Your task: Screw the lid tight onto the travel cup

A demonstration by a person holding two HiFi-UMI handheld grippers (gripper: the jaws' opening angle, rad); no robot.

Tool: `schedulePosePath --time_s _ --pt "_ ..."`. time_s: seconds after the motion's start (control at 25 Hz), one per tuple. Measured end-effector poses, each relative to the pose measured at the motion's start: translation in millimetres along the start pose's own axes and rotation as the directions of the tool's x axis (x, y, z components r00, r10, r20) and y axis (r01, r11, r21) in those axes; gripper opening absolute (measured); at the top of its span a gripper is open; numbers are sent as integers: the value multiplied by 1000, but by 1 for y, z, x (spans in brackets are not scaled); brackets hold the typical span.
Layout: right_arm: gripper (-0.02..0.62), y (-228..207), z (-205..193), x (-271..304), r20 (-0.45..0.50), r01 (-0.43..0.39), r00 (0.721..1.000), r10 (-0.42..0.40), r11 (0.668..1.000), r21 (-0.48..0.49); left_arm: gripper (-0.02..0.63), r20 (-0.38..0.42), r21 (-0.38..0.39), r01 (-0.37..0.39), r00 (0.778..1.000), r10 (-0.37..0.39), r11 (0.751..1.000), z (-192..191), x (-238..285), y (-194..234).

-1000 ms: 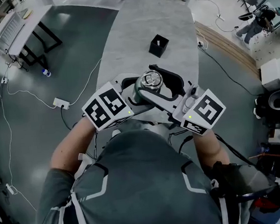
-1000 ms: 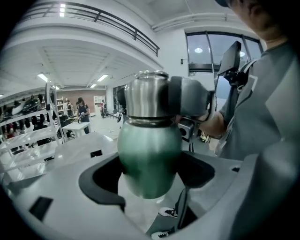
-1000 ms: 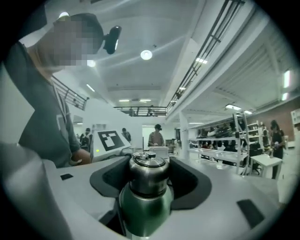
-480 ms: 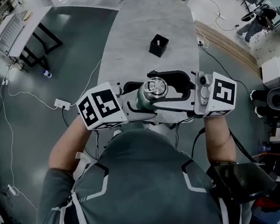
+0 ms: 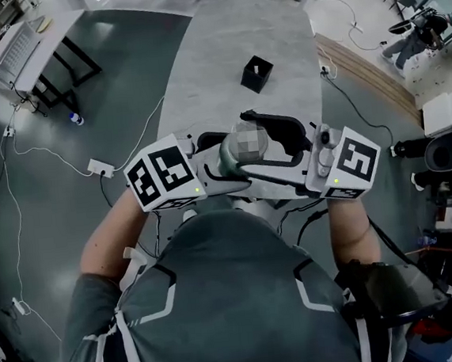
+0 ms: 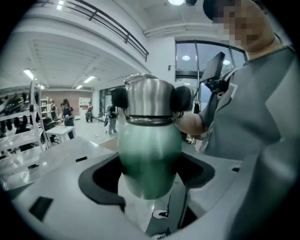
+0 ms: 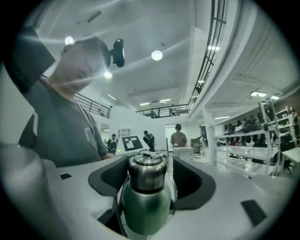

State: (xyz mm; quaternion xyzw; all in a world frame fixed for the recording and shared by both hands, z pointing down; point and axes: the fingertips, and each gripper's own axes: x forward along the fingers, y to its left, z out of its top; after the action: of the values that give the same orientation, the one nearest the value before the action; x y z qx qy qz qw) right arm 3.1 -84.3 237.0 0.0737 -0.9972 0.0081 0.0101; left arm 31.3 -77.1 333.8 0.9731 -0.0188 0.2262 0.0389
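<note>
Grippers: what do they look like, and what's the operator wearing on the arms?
Both the left gripper and right gripper have pale grey shells with black-lined jaw pads. Each carries a white cube printed with black square markers and a small green light. A dark cable loops below the right one. Short grey sleeves; forearms bare.

green travel cup (image 6: 149, 159), silver lid (image 6: 147, 98)
its body shows you plain, unpatterned green; the box (image 5: 256, 73) is black on your pale grey desk (image 5: 221, 49).
</note>
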Motion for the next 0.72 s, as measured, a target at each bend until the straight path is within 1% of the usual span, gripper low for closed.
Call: schedulePosePath --time_s 0.08,0.16,0.2,0.24,0.28,0.32,0.36,0.4,0.44,0.48,0.52,0.56,0.6,0.64,0.68,0.72 --pt "301 6 6 -2 15 -96 995 96 995 -8 368 -3 23 37 999 -37 999 2 -2 -5" --pt "298 13 9 -3 16 -178 984 178 984 -10 368 -1 29 77 997 -77 997 5 0 -11" --pt "283 15 10 -4 23 -205 978 205 979 -7 368 -1 31 88 996 -88 996 5 1 -14" --pt "275 16 11 -4 32 -215 976 215 977 -3 368 -3 31 87 996 -87 996 6 2 -15" --pt "273 14 11 -4 39 -203 978 203 979 2 368 -5 26 72 997 -72 997 6 2 -13" --pt "273 10 11 -4 42 -168 985 167 986 5 368 -10 17 45 999 -45 999 6 3 -9" --pt "273 3 9 -4 41 -109 993 109 994 7 368 -16 3 8 1000 -8 1000 5 3 -2" --pt "272 -5 7 -4 40 -29 999 29 1000 9 368 -25 -14 -38 999 37 999 3 2 6" --pt "272 -14 4 -4 40 70 997 -71 997 16 368 -37 -32 -88 996 87 996 1 2 14" --pt "272 -23 1 -4 42 178 983 -179 984 28 368 -51 -48 -137 990 135 989 -2 2 22" --pt "272 -29 -3 -3 42 273 961 -274 961 39 368 -68 -57 -177 983 173 983 -6 3 28" --pt "272 -31 -6 -1 36 335 941 -336 942 36 368 -85 -58 -201 977 196 978 -10 4 31" --pt "272 -30 -9 1 24 358 933 -358 934 16 368 -97 -54 -210 974 204 976 -13 6 31" --pt "273 -27 -10 4 7 348 937 -348 937 -8 368 -99 -51 -207 975 201 977 -15 7 30" --pt "274 -23 -10 6 -11 316 949 -316 949 -20 368 -88 -51 -195 978 190 979 -14 7 28" --pt "292 -20 -9 6 -22 269 963 -269 963 -17 368 -69 -53 -176 983 172 983 -11 6 25"
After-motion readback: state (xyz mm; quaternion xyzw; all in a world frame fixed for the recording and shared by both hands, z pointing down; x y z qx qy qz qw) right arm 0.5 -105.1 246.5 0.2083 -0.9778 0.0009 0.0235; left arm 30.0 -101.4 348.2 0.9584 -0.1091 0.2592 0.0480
